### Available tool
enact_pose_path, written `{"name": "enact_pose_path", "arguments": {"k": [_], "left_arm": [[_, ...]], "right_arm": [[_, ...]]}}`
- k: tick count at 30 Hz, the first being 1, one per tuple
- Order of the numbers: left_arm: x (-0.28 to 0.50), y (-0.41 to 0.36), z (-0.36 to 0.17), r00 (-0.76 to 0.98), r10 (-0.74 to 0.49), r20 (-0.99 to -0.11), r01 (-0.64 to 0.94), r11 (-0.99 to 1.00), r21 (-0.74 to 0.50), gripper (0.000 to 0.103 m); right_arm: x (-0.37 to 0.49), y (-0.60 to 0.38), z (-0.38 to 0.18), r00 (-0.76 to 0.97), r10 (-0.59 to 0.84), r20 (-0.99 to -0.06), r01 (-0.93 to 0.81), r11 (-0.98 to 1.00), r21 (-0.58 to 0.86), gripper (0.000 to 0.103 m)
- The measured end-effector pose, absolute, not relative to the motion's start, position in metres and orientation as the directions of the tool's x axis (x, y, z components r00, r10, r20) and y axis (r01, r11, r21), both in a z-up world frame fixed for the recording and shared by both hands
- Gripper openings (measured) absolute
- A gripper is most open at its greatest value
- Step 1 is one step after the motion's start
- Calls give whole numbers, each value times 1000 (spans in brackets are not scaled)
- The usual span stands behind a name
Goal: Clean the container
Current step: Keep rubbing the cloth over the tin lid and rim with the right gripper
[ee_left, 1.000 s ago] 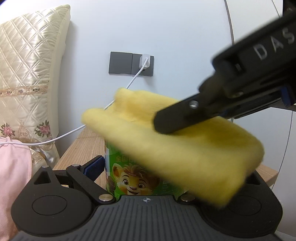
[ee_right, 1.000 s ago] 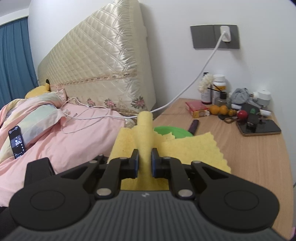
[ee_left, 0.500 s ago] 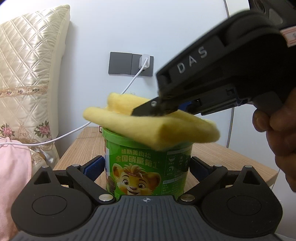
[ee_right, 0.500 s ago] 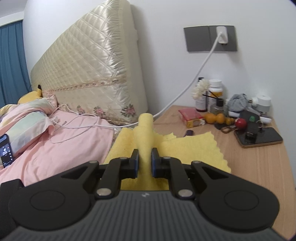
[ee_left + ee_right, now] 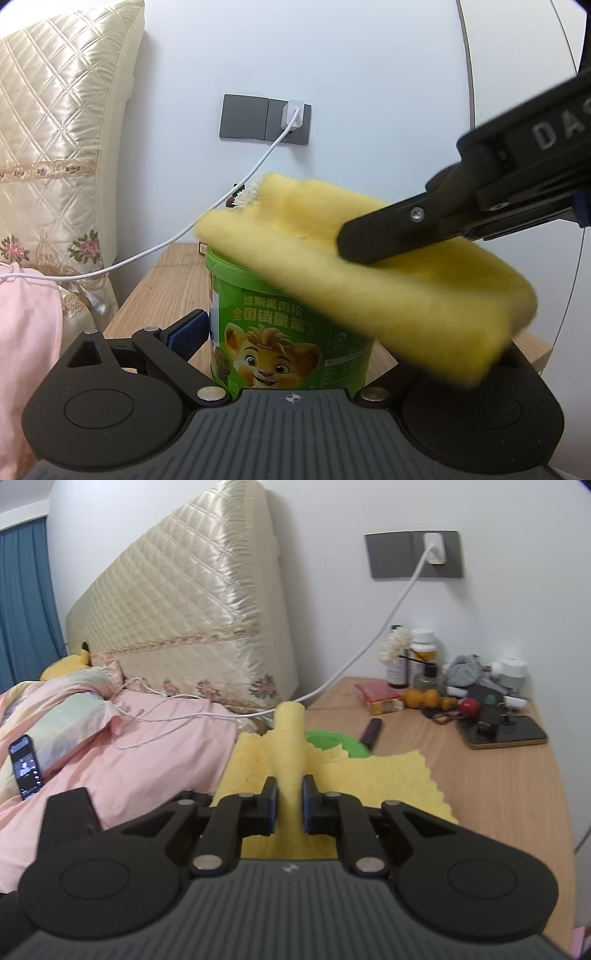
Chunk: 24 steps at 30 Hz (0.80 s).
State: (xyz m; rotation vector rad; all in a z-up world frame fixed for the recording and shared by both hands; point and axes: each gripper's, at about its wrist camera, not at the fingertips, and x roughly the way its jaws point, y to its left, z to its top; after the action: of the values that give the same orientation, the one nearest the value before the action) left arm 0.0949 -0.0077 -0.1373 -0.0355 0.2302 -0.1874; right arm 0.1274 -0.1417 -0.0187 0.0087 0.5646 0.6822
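Container [image 5: 284, 332] — green tub w/ lion label — is clamped between the left gripper [image 5: 291, 332] fingers, above the wooden bedside table [image 5: 498, 775]. Yellow cloth [image 5: 369, 266] is pinched by the right gripper [image 5: 289, 799] — draped over the tub rim.

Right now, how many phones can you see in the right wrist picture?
2. One phone lies on the pink bedding at the far left. The other phone lies flat on the wooden table at the right, under small objects. Others may be hidden.
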Motion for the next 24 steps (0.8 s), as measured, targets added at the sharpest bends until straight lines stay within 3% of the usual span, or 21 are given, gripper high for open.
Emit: {"name": "enact_pose_path", "arguments": {"k": [12, 24], "left_arm": [[87, 11, -123, 944, -195, -267, 185, 981, -62, 99], [80, 6, -110, 922, -207, -326, 194, 978, -71, 99]], "right_arm": [[168, -124, -25, 628, 608, -485, -608, 773, 181, 14], [151, -118, -21, 580, 650, -491, -648, 733, 206, 14]]}}
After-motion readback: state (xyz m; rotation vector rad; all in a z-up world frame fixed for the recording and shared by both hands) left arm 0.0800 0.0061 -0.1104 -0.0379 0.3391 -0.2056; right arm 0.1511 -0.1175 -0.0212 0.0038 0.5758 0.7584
